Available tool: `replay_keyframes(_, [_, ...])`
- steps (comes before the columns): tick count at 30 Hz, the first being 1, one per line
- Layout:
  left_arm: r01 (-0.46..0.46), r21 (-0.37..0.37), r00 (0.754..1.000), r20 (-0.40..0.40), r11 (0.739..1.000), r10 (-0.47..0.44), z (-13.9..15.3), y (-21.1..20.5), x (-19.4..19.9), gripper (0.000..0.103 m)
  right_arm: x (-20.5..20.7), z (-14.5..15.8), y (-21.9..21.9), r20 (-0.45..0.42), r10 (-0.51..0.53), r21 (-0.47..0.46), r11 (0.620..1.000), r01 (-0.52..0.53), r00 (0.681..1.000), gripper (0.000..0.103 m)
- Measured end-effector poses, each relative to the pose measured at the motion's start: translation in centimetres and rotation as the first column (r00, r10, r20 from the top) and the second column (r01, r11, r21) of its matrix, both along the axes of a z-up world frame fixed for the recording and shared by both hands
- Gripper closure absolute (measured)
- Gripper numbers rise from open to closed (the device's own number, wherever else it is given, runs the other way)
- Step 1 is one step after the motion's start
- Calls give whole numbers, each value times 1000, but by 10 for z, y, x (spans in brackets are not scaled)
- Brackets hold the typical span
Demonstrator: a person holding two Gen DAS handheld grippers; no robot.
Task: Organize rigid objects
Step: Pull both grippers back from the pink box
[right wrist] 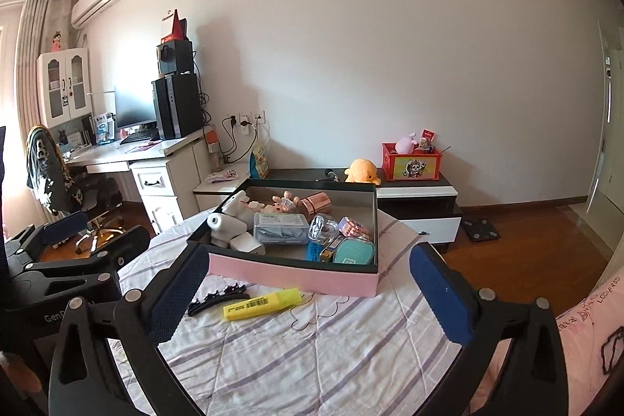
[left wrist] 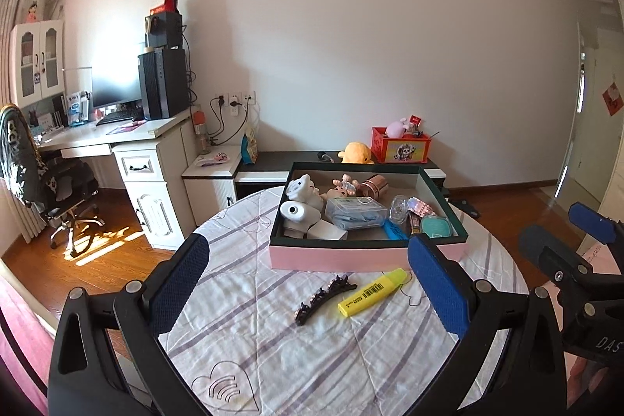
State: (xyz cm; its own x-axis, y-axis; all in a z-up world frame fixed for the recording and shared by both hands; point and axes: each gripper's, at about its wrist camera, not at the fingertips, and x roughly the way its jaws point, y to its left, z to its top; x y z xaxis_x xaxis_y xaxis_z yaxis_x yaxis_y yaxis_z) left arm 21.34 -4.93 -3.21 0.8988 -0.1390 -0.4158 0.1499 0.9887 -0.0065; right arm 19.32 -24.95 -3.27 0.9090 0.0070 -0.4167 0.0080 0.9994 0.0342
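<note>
highlighter (left wrist: pixel 372 292): I see it ahead of my left gripper (left wrist: pixel 308 275), long axis slanting up-right
nearer: left
jaws: both spread, empty

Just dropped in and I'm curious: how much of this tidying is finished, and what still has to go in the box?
Mostly done, it seems: the pink box already holds many small items. Nothing is in hand; the left gripper and right gripper both stand open and empty above the table. Left outside, in front of the box, are the yellow highlighter and the dark hair clip.
</note>
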Motion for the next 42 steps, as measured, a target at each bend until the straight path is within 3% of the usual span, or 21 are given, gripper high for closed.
replay_keyframes(12, [-33,8,994,109,999,31,29,15,-82,0,-78,27,23,80,26,0,1000,-26,996,0])
replay_keyframes(24, [-37,4,986,162,999,36,38,19,-105,0,-104,41,32,123,28,-14,1000,-26,992,0])
replay_keyframes(31, [4,22,996,87,1000,-6,16,15,-81,0,-84,25,23,67,17,-6,1000,-17,998,0])
replay_keyframes(37, [7,59,999,-45,998,-5,-24,7,-37,0,-48,-10,3,-32,-22,9,1000,22,999,0])
replay_keyframes(42, [8,92,985,-174,996,8,-65,1,7,0,-14,-42,-20,-117,-59,27,998,62,991,0])
